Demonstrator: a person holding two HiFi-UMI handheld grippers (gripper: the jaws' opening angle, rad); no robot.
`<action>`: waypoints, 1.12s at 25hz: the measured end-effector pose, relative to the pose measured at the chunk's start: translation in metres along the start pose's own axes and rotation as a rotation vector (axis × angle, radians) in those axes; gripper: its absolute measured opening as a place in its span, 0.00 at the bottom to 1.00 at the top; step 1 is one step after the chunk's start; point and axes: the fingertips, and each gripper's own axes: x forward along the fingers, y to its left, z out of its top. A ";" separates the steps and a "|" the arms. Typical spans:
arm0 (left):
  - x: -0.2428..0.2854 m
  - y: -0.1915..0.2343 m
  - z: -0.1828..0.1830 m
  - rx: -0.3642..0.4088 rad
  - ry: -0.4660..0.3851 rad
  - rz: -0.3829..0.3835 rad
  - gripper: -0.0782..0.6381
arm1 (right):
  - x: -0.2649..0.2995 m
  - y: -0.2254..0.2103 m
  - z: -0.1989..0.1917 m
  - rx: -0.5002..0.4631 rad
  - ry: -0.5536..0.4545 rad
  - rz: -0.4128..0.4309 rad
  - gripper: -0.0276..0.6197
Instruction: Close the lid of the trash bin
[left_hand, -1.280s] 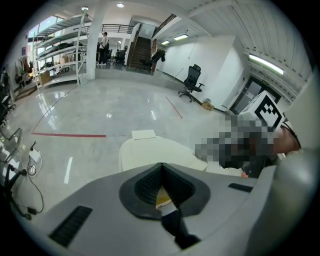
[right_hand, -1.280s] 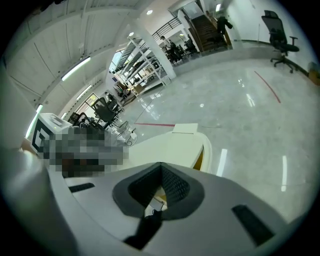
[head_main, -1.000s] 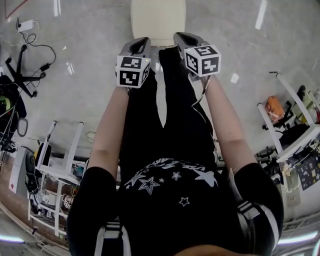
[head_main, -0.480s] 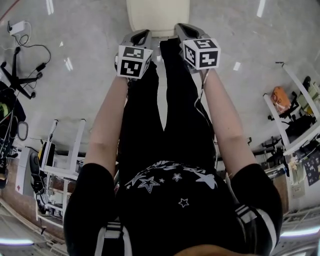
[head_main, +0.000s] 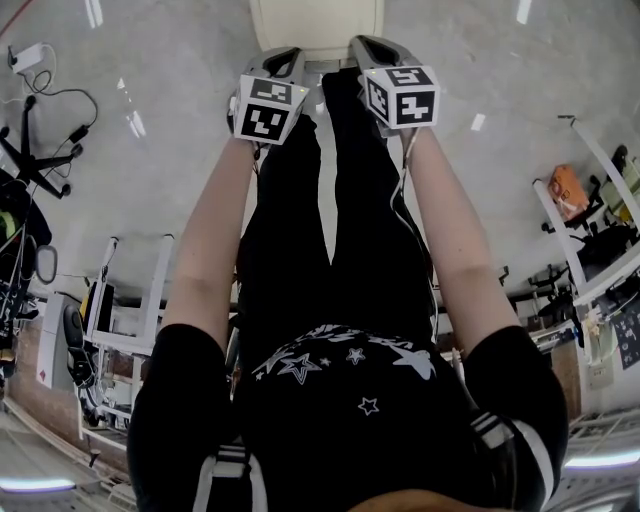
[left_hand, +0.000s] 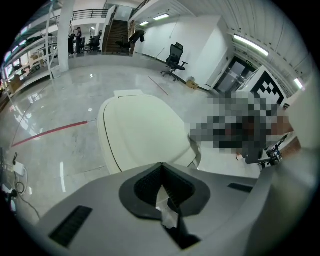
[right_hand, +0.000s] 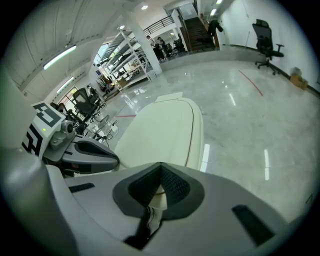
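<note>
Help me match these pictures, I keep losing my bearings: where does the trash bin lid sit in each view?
Head view: the trash bin lid is at the top edge, centre.
Left gripper view: the trash bin lid fills the centre, just above the jaws.
Right gripper view: the trash bin lid is in the centre, slightly left, above the jaws.
Shared landmark: the black office chair far behind, in both gripper views; I cannot make it out in the head view.

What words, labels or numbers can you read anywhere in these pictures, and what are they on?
No readable text.
Left cube and right cube: black-and-white square marker patterns, not letters.
Trash bin lid: plain, no label.
Background shelves: too small to read.
</note>
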 end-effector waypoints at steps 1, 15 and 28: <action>0.001 0.000 0.000 0.004 0.001 -0.004 0.12 | 0.000 -0.001 0.000 0.002 -0.001 -0.001 0.05; 0.006 0.008 -0.005 0.027 0.034 -0.022 0.12 | 0.009 0.000 0.000 0.000 0.040 -0.012 0.05; -0.053 0.022 0.034 -0.021 -0.053 0.026 0.12 | -0.022 0.034 0.037 -0.029 0.018 -0.015 0.05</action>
